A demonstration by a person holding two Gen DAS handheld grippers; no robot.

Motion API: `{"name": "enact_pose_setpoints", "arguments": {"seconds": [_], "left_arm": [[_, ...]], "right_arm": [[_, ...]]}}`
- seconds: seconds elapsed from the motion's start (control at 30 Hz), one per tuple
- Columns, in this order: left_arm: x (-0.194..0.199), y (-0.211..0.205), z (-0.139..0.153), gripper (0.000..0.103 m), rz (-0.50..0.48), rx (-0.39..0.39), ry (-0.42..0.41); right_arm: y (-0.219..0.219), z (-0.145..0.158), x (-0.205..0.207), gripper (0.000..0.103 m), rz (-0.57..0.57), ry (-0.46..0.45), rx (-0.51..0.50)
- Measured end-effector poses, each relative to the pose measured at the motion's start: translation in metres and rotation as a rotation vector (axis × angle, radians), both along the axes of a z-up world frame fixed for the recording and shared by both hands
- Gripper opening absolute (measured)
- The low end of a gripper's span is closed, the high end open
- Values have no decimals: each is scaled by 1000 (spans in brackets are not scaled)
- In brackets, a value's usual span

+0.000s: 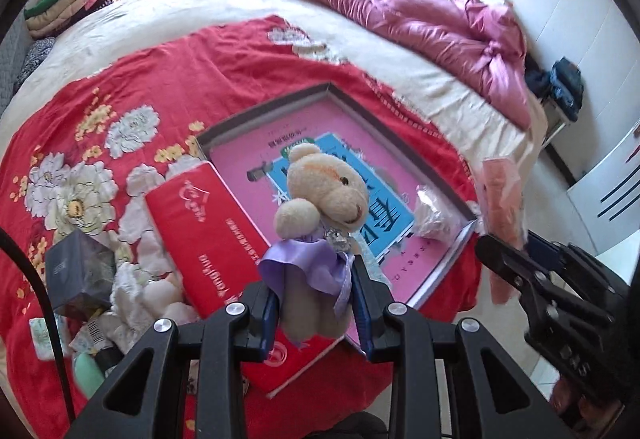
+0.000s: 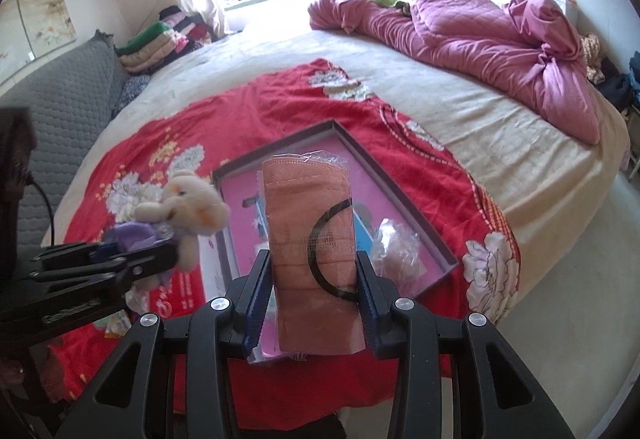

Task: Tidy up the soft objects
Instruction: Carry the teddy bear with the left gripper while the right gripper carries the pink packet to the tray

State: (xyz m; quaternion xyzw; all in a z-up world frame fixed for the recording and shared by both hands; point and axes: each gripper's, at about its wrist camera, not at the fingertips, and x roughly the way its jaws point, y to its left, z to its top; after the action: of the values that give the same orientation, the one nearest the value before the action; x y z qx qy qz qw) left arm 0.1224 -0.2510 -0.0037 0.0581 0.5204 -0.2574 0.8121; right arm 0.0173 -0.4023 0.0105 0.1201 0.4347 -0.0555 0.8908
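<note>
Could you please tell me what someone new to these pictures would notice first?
First, the cream plush bear in a lilac satin dress, held upright in the left claw above the shallow pink-lined box. Next, the salmon-pink face mask in clear wrapping, clamped in the right claw. Beneath both lies the red floral blanket on the bed.

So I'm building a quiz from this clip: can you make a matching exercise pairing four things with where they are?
Things:
1. beige teddy bear in a lilac dress
2. salmon-pink face mask in clear wrap
3. crumpled clear plastic bag
4. red rectangular pouch with white lettering

Places:
A. inside the shallow pink-lined box
B. in the right gripper jaws
C. propped on the box's left rim
D. in the left gripper jaws

Pairs: 1-D, 2-B, 3-A, 4-C
</note>
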Motion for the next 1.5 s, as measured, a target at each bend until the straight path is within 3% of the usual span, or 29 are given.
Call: {"name": "enact_pose_setpoints", "arguments": {"seconds": [0.2, 0.53, 0.93, 1.5], "left_arm": [[5, -25, -24, 32, -26, 45, 24], [19, -45, -48, 32, -38, -4, 81], [52, -54, -53, 32, -26, -70, 113], [63, -46, -63, 32, -12, -48, 115]], "right_arm": [[-2, -20, 5, 41, 13, 44, 2], [-9, -54, 15, 41, 11, 117, -1], [-11, -78, 33, 41, 10, 160, 0], [1, -100, 43, 42, 21, 191, -12]]}}
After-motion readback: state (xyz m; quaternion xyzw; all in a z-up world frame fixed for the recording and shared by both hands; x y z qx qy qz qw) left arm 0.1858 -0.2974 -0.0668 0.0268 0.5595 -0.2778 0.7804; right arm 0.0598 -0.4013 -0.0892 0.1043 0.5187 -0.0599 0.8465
